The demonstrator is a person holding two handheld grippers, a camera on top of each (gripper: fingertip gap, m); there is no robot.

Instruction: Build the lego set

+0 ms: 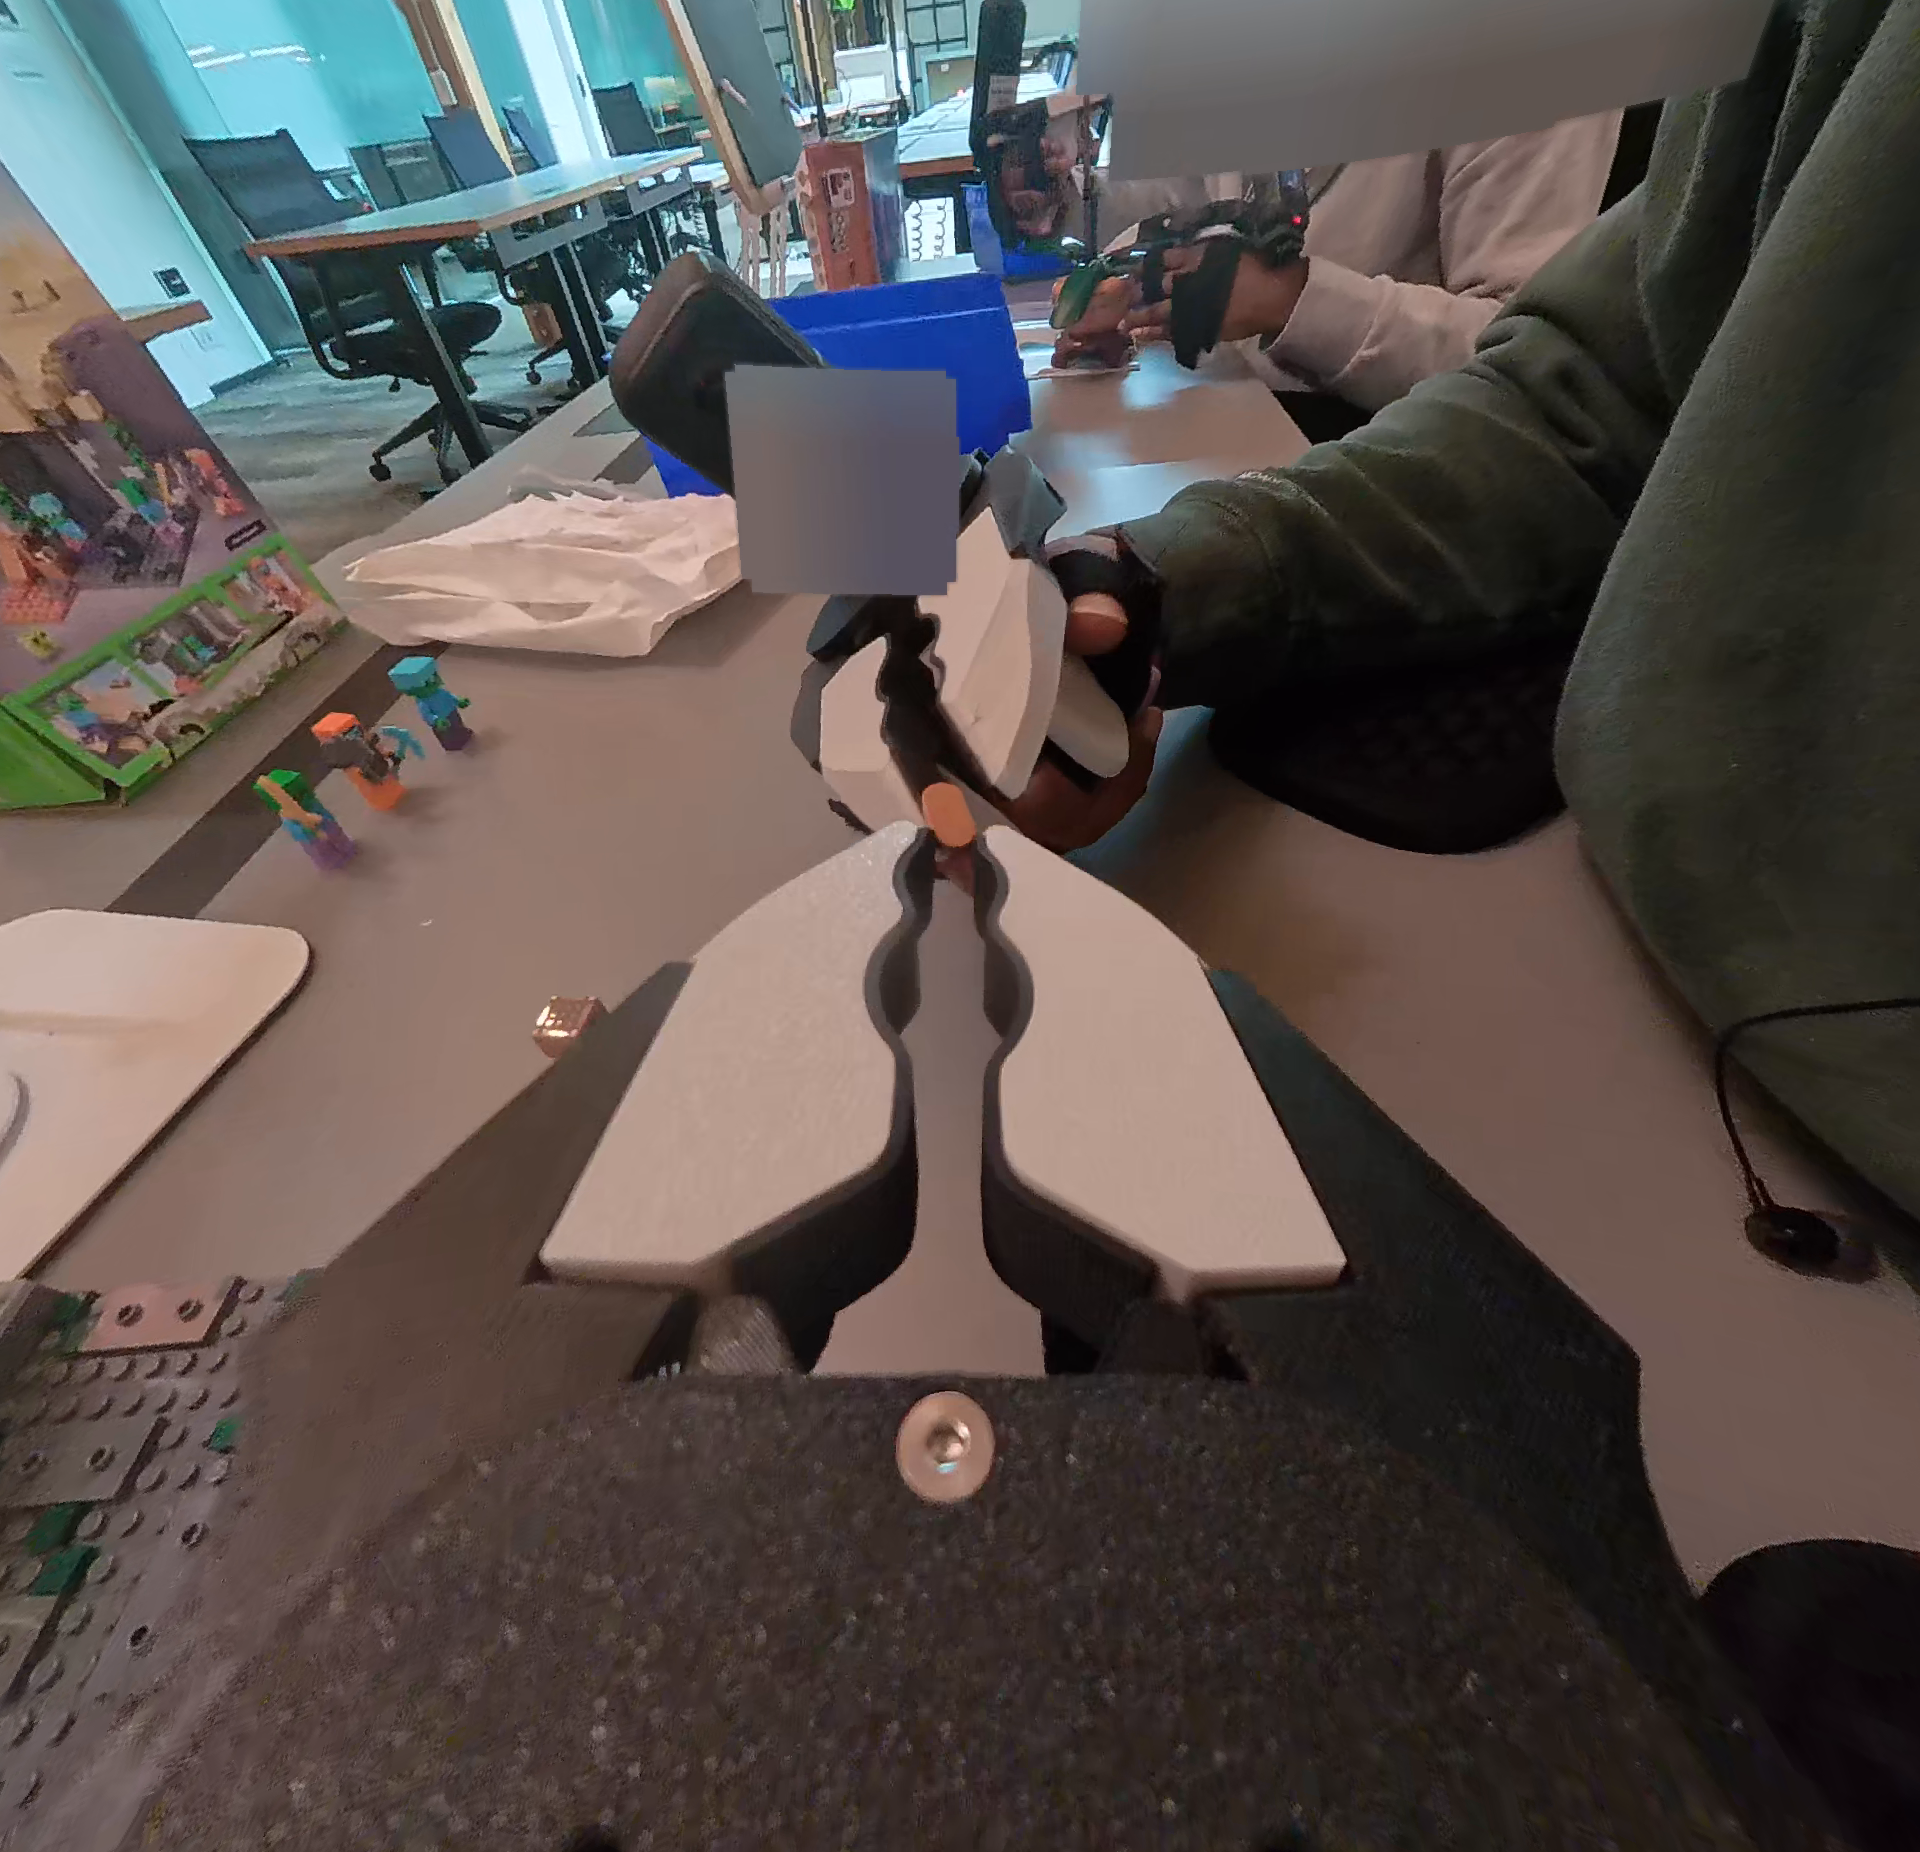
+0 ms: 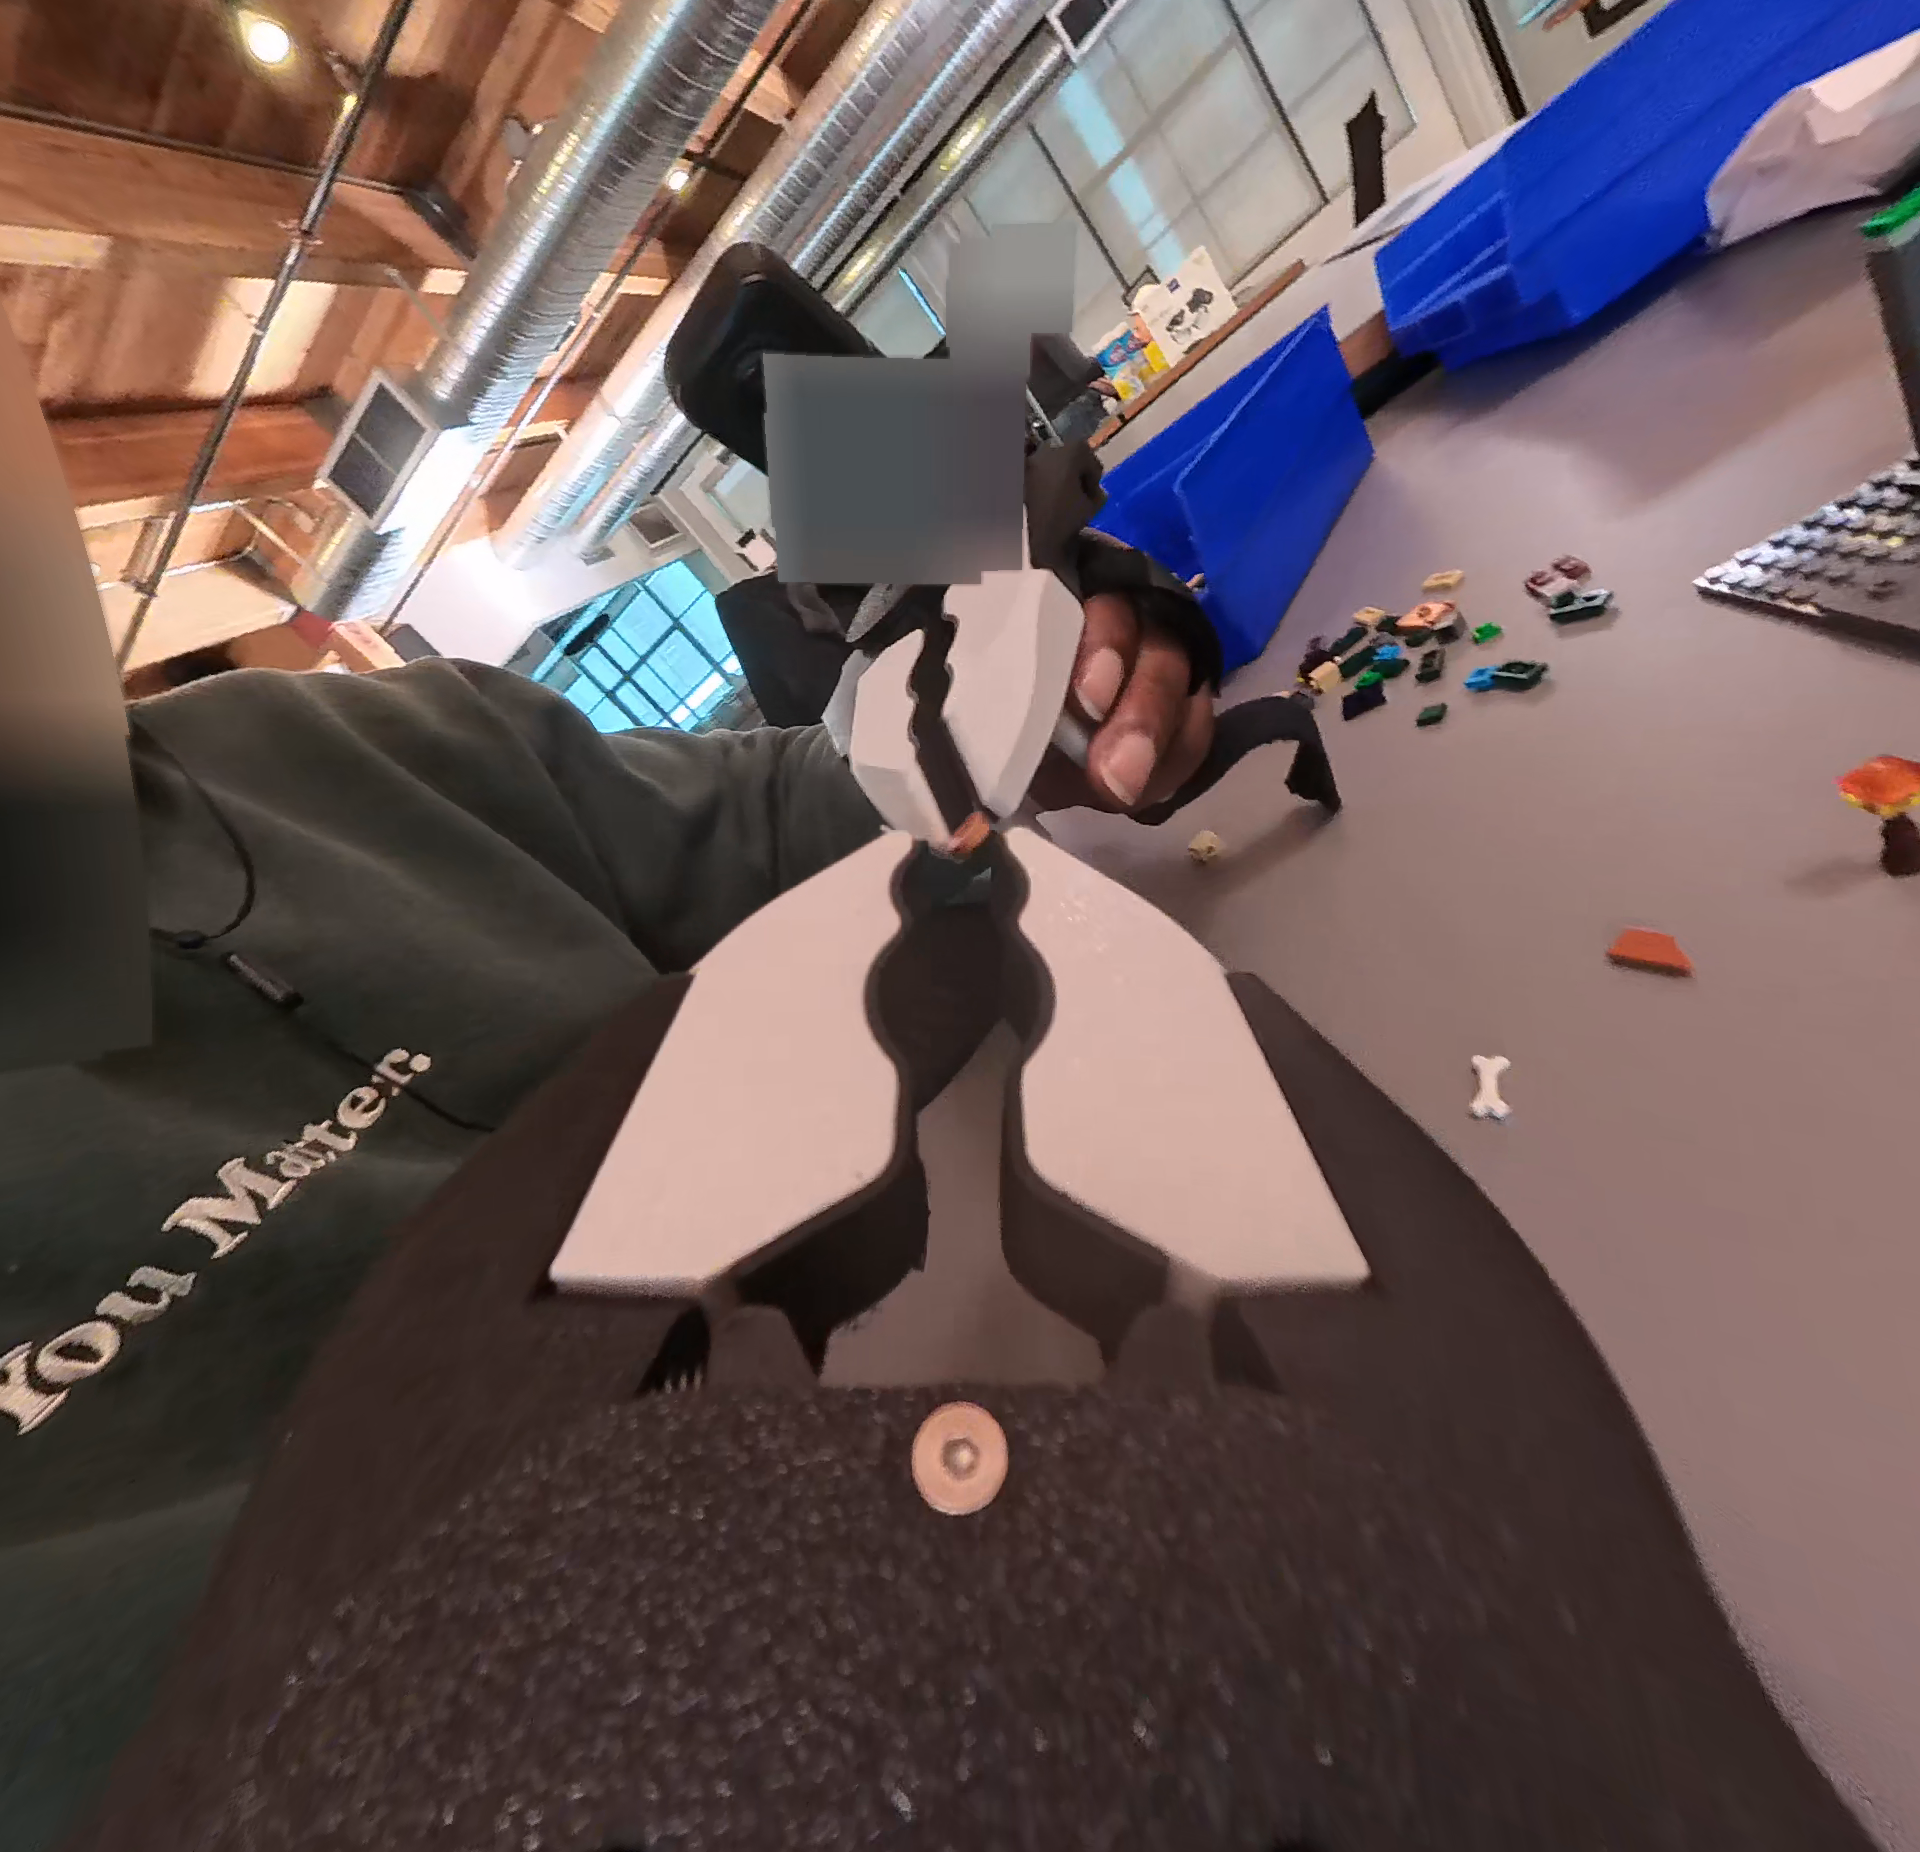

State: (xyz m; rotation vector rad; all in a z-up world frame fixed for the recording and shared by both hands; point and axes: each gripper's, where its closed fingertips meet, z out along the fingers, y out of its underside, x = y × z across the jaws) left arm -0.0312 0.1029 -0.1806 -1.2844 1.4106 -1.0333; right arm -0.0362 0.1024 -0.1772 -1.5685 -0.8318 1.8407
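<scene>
a: big grey counter [image 2: 1455, 867] takes up most of the room here. the lego set box [image 1: 114, 597] stands at the far left edge, the blue bin [image 1: 914, 368] sits behind, and a white plastic bag [image 1: 551, 576] lies crumpled in front of it.

b: and the build itself?

a: a grey studded baseplate [image 1: 94, 1470] sits low beside the left gripper [image 1: 951, 846]. three minifigures [image 1: 364, 753] stand in a loose row near the box. in the right wrist view loose bricks [image 2: 1444, 649] are scattered past the person's hand, with a white bone piece [image 2: 1491, 1087] and a brown-orange tile [image 2: 1647, 952] lying apart from them.

b: what are the grippers doing?

a: they meet tip to tip above the counter. the left one's jaws are pinched on a small orange piece [image 1: 948, 813]. the right gripper [image 2: 961, 852] also has its jaws nearly together at that same piece, but i cannot tell whether they actually clamp it.

b: how will it handle?

a: i'd say light, stiff and slick, so it could pop or twist out of a pinch. best held by its flat sides, leaving the stud end free for pressing on.
</scene>
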